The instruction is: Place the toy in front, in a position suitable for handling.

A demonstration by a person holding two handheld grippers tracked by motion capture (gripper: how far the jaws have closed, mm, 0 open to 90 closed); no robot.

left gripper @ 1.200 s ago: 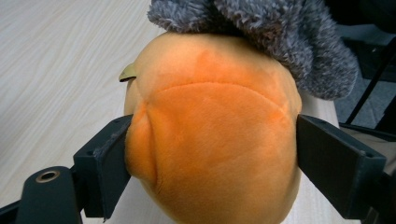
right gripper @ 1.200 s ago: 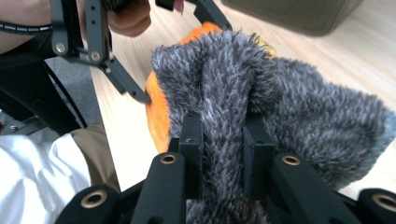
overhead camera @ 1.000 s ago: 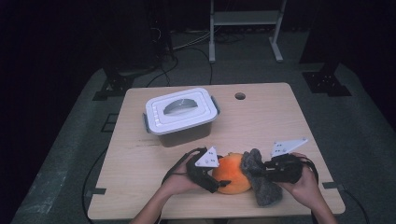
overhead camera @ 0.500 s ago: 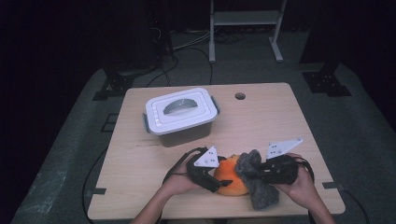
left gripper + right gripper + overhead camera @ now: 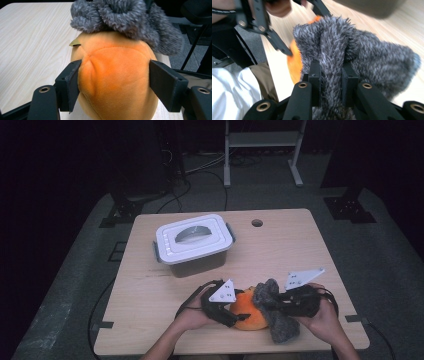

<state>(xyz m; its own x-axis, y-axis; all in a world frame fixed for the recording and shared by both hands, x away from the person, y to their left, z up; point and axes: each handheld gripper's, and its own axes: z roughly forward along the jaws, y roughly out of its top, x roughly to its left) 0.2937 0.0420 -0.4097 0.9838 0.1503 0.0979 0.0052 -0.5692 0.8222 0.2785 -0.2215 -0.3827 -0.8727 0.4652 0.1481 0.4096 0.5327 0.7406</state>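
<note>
Near the front edge of the wooden table (image 5: pixel 300 250), the orange plush toy (image 5: pixel 247 312) lies between the two grippers, with the grey fuzzy cloth (image 5: pixel 275 315) draped over its right side and trailing down towards the table's edge. The left gripper (image 5: pixel 231 312) comes at the toy from the left; in the left gripper view its two black jaws stand on either side of the orange plush toy (image 5: pixel 115 75), and they have just been closing in on it: the left pad touches and dents the plush, while the right pad sits at the toy's flank, and whether it presses I cannot tell. In that view the grey fuzzy cloth (image 5: pixel 125 17) is heaped on top of the toy. The right gripper (image 5: pixel 272 302) reaches in from the right, and in the right gripper view its jaws are clenched tight on a fold of the grey fuzzy cloth (image 5: pixel 332 57), the pile bulging out around them, with the orange of the toy (image 5: pixel 295 62) showing behind. Farther back on the table, well apart from the hands, stands a lidded white storage box (image 5: pixel 194 242), its lid on
</note>
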